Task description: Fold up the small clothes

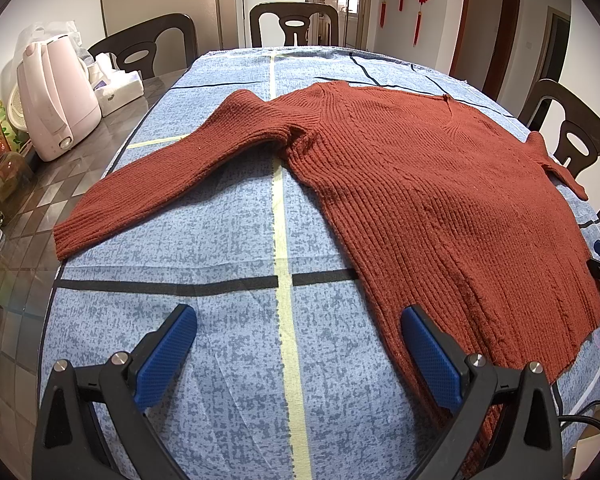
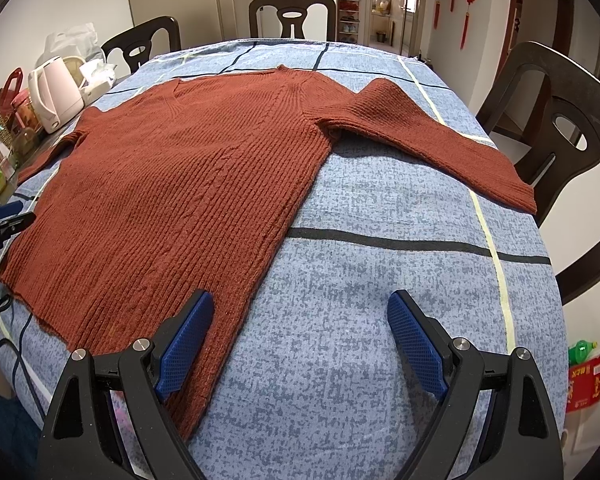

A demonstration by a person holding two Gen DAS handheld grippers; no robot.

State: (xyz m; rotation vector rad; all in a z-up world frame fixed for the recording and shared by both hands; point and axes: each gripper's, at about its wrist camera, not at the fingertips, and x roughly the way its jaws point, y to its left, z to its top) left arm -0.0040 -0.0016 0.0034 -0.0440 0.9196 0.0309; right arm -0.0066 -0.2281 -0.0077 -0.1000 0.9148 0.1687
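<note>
The sweater [image 1: 440, 200] lies flat and spread, face up, on the blue tablecloth [image 1: 220, 360], both sleeves out to the sides. Its left sleeve [image 1: 172, 172] runs toward 9 o'clock in the left view. Thick ribbed knit: judged soft, limp, fairly weighty, not slippery. Best hold: sleeve cuff or hem corner. Left gripper [image 1: 298, 320] hovers at 6 o'clock, jaws wide apart, empty. Right gripper [image 2: 300, 308] likewise parted, empty. A kettle [image 1: 56, 96] stands at 10 o'clock.
</note>
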